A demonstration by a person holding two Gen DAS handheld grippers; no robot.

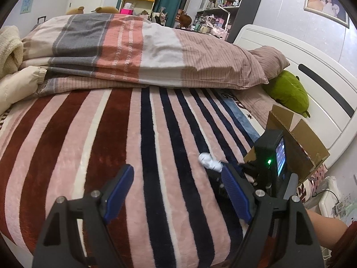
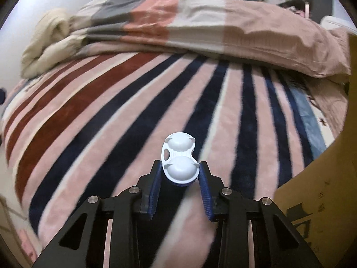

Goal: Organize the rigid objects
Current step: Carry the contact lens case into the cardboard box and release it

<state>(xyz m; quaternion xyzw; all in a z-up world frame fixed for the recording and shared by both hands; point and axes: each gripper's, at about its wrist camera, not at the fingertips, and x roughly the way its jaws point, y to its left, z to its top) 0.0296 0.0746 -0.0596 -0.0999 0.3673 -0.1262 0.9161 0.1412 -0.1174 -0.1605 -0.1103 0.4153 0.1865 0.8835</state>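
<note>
My right gripper (image 2: 179, 169) is shut on a white plastic piece with two round domes (image 2: 179, 159), held above the striped blanket (image 2: 125, 120). The same white piece (image 1: 209, 161) shows in the left wrist view, just beyond my left gripper's right finger, with the right gripper's black body (image 1: 271, 156) behind it. My left gripper (image 1: 178, 178) is open and empty, low over the blanket (image 1: 111, 145). An open cardboard box (image 1: 296, 138) stands at the right on the bed; its brown wall (image 2: 323, 189) fills the right edge of the right wrist view.
A folded quilt (image 1: 133, 51) and pillow (image 1: 270, 60) lie across the far side of the bed. A green plush toy (image 1: 287, 91) rests by the white headboard (image 1: 312, 71). A cream blanket (image 2: 44, 44) is bunched at the left. Shelves (image 1: 225, 2) stand behind.
</note>
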